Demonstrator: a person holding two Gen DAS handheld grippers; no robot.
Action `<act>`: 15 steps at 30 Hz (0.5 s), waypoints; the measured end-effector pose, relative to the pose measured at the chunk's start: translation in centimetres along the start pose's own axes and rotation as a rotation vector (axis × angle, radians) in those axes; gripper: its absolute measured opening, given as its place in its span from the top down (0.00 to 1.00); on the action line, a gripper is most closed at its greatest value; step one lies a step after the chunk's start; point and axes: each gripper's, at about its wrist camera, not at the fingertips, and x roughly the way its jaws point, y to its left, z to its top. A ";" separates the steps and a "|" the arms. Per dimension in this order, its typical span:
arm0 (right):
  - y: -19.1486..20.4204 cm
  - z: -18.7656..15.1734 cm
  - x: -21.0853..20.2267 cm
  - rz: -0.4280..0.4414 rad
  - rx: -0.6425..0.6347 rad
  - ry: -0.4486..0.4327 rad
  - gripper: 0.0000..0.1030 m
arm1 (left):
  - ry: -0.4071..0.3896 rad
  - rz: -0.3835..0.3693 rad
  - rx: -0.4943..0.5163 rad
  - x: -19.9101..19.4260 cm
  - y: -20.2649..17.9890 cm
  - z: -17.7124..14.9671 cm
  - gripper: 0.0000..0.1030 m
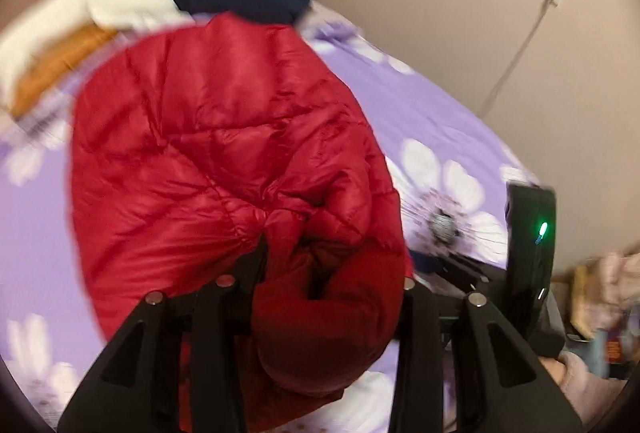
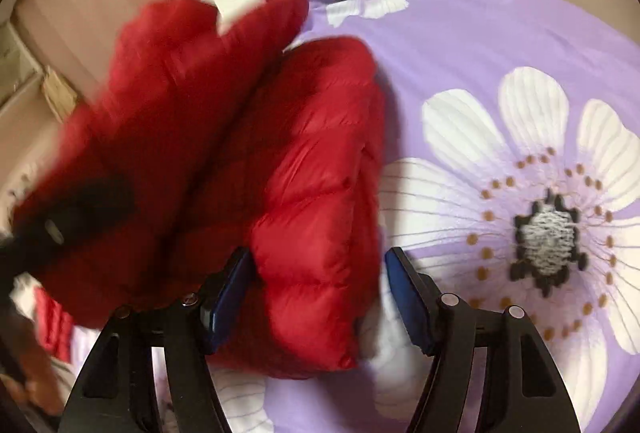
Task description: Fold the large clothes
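Bunching in the clamped left tongs (image 1: 332, 269), red down jacket (image 1: 224, 137); right tongs (image 2: 318, 297) agape around it.

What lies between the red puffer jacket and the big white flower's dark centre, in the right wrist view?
Only bare bedsheet: white petals on purple run from the red puffer jacket to the dark centre. Right wrist view.
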 end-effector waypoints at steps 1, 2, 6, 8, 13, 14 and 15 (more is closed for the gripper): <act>-0.2 0.2 -0.8 -0.005 0.009 -0.017 0.32 | 0.012 -0.040 -0.011 0.4 0.4 -0.1 0.62; -0.7 0.6 -2.0 -0.009 0.020 -0.051 0.32 | 0.023 -0.063 -0.018 0.7 0.6 -0.1 0.61; -1.7 3.0 -5.8 0.031 0.040 -0.189 0.32 | 0.043 -0.078 -0.019 1.4 0.8 -0.1 0.57; -1.2 5.3 -6.8 0.127 0.027 -0.224 0.32 | 0.048 -0.063 0.000 1.8 0.3 0.2 0.53; 3.4 8.4 -5.7 0.290 -0.121 -0.184 0.55 | 0.055 -0.046 0.061 2.1 -1.6 0.3 0.35; 4.0 9.2 -4.4 0.307 -0.153 -0.149 0.65 | 0.054 -0.048 0.069 2.2 -1.9 0.4 0.33; 4.2 9.4 -3.3 0.297 -0.160 -0.121 0.69 | 0.053 -0.049 0.072 2.2 -2.1 0.4 0.32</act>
